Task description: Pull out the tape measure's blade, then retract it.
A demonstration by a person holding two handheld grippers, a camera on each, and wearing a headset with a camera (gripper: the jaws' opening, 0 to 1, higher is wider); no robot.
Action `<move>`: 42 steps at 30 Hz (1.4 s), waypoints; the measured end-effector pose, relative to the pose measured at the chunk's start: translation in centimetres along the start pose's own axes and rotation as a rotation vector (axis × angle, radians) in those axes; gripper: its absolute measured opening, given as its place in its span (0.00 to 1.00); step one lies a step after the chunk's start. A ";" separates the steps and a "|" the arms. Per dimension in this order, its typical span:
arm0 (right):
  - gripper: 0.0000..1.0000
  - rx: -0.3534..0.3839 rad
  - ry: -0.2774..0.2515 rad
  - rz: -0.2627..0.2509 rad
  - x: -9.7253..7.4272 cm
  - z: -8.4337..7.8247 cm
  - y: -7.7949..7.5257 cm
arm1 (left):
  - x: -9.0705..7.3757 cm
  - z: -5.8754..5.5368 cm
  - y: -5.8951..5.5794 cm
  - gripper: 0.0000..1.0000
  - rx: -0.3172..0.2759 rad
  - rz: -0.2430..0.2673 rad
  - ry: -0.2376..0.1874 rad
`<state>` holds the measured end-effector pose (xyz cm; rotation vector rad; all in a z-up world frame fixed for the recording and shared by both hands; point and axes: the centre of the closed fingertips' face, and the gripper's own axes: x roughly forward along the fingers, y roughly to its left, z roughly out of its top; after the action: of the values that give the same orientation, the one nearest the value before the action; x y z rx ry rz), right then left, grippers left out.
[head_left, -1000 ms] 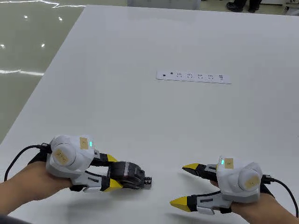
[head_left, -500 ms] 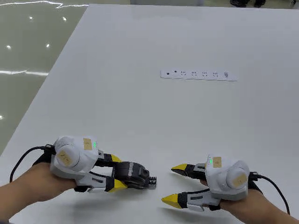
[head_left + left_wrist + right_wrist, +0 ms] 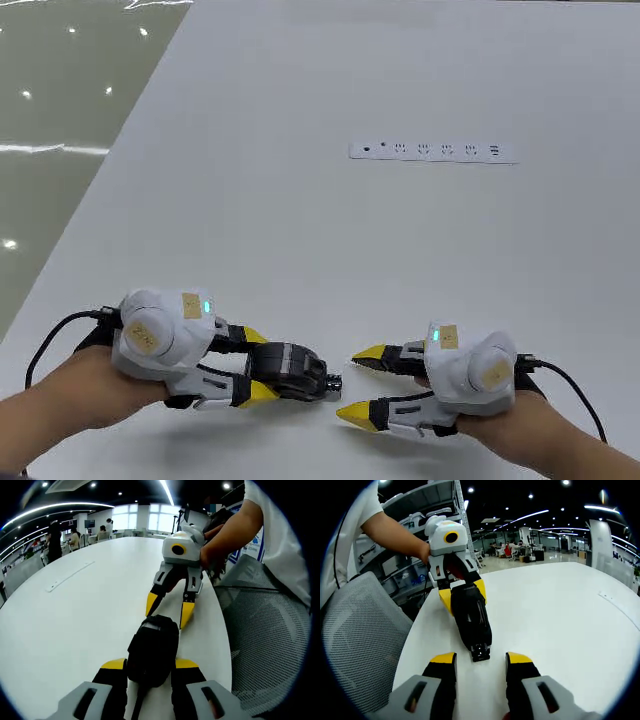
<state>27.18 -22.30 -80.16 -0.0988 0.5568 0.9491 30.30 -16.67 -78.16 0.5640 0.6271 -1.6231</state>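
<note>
On the white tabletop (image 3: 300, 200) the left tongs (image 3: 258, 365) pinch the black tape measure (image 3: 295, 368), and the right tongs (image 3: 356, 384), spread wide, are now nearer its blade hook (image 3: 333, 381) than before, so the pull seems next.

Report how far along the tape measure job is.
Done: the left gripper is shut on the black plastic tape measure, which lies on the white table. In hand: the open right gripper faces the blade's end hook without gripping it. Left: pulling the blade out (none shows yet), then retracting it.
</note>
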 end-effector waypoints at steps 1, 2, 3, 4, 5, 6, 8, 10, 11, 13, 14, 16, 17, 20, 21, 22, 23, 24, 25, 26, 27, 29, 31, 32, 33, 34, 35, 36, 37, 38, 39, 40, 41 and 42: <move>0.38 0.001 0.000 0.002 0.1 0.0 -0.1 | 0.0 0.0 0.0 0.31 -0.001 0.001 0.000; 0.37 0.001 0.000 0.006 0.2 0.0 0.0 | 0.0 0.0 0.0 0.31 -0.001 0.001 -0.001; 0.35 -0.009 -0.002 0.010 0.3 0.0 0.0 | 0.0 0.0 0.0 0.31 -0.001 0.002 -0.001; 0.34 -0.009 -0.002 0.010 0.4 0.0 0.0 | 0.0 0.0 0.0 0.31 -0.001 0.002 -0.002; 0.33 -0.014 -0.006 0.014 0.5 0.0 0.1 | 0.0 0.0 0.0 0.31 0.000 0.002 -0.002; 0.32 -0.016 -0.010 0.019 0.6 0.1 0.1 | 0.0 0.0 0.0 0.31 0.000 0.002 -0.003; 0.31 -0.012 -0.010 0.027 0.8 0.0 0.1 | 0.0 0.0 0.0 0.31 0.000 0.001 -0.002; 0.29 -0.020 -0.006 0.032 1.0 -0.2 0.1 | 0.0 0.1 0.0 0.31 0.000 0.000 -0.002; 0.27 -0.026 -0.006 0.033 1.0 -0.2 0.1 | 0.0 0.1 0.0 0.31 0.000 -0.001 -0.002; 0.26 -0.031 -0.003 0.035 1.2 -0.3 0.0 | 0.0 0.1 0.1 0.31 0.001 0.000 -0.002; 0.25 -0.033 -0.003 0.036 1.2 -0.3 0.0 | 0.0 0.0 0.1 0.31 0.000 0.000 -0.002; 0.24 -0.036 -0.001 0.033 1.3 -0.4 -0.1 | 0.0 0.0 0.2 0.31 0.001 0.001 -0.002; 0.24 -0.035 -0.001 0.034 1.3 -0.4 -0.1 | 0.0 0.0 0.2 0.31 0.001 0.001 -0.002; 0.21 -0.046 0.000 0.036 1.5 -0.5 0.0 | 0.0 0.0 0.1 0.31 0.002 0.001 -0.001; 0.21 -0.043 -0.002 0.037 1.5 -0.5 0.1 | 0.0 0.0 0.1 0.31 0.002 0.001 -0.001; 0.21 -0.041 -0.004 0.036 1.6 -0.4 0.1 | 0.0 0.0 0.1 0.31 0.002 0.001 -0.001; 0.20 -0.044 -0.005 0.033 1.6 -0.4 0.0 | 0.0 0.0 0.1 0.31 0.003 0.001 0.000; 0.20 -0.044 -0.006 0.032 1.6 -0.3 0.0 | 0.0 0.0 0.1 0.31 0.003 0.000 0.000; 0.20 -0.045 -0.007 0.033 1.7 -0.3 0.0 | 0.0 0.0 0.1 0.31 0.003 -0.001 -0.001; 0.19 -0.051 -0.009 0.033 1.7 -0.3 0.0 | 0.0 0.0 0.1 0.31 0.003 -0.002 -0.001; 0.18 -0.059 -0.009 0.031 1.8 -0.3 0.0 | 0.0 0.0 0.1 0.31 0.004 -0.002 -0.001; 0.18 -0.060 -0.010 0.030 1.9 -0.2 0.0 | 0.0 0.0 0.1 0.31 0.005 -0.004 -0.001; 0.17 -0.065 -0.010 0.032 1.9 -0.2 0.0 | 0.0 0.0 0.1 0.31 0.004 -0.005 -0.002; 0.17 -0.067 -0.010 0.033 1.9 -0.2 0.0 | 0.0 0.0 0.1 0.31 0.003 -0.006 -0.003; 0.16 -0.068 -0.011 0.037 1.9 -0.2 0.1 | 0.0 0.0 0.1 0.31 0.005 -0.006 -0.002; 0.16 -0.069 -0.013 0.040 1.9 -0.2 0.1 | 0.0 0.1 0.1 0.31 0.005 -0.006 -0.002; 0.15 -0.073 -0.015 0.042 1.9 -0.2 0.2 | 0.0 0.1 0.1 0.31 0.005 -0.006 -0.003; 0.15 -0.078 -0.016 0.043 1.9 -0.2 0.1 | 0.0 0.1 0.1 0.31 0.005 -0.006 -0.004; 0.15 -0.078 -0.015 0.045 1.9 -0.2 0.2 | 0.0 0.1 0.1 0.31 0.005 -0.006 -0.004; 0.15 -0.081 -0.015 0.047 1.9 -0.1 0.1 | 0.0 0.1 0.1 0.31 0.006 -0.005 -0.005; 0.15 -0.086 -0.015 0.049 1.9 -0.2 0.2 | 0.0 0.0 0.1 0.31 0.007 -0.004 -0.005; 0.15 -0.096 -0.014 0.051 1.9 -0.1 0.2 | 0.0 0.0 0.1 0.31 0.009 -0.003 -0.004; 0.15 -0.107 -0.013 0.053 1.9 -0.1 0.2 | 0.0 0.0 0.1 0.31 0.009 -0.003 -0.004; 0.14 -0.107 -0.012 0.053 1.9 -0.2 0.2 | 0.0 0.0 0.0 0.31 0.010 -0.003 -0.003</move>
<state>27.82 -20.82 -81.21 -0.1748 0.4995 1.0307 30.34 -16.72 -78.16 0.5682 0.6177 -1.6307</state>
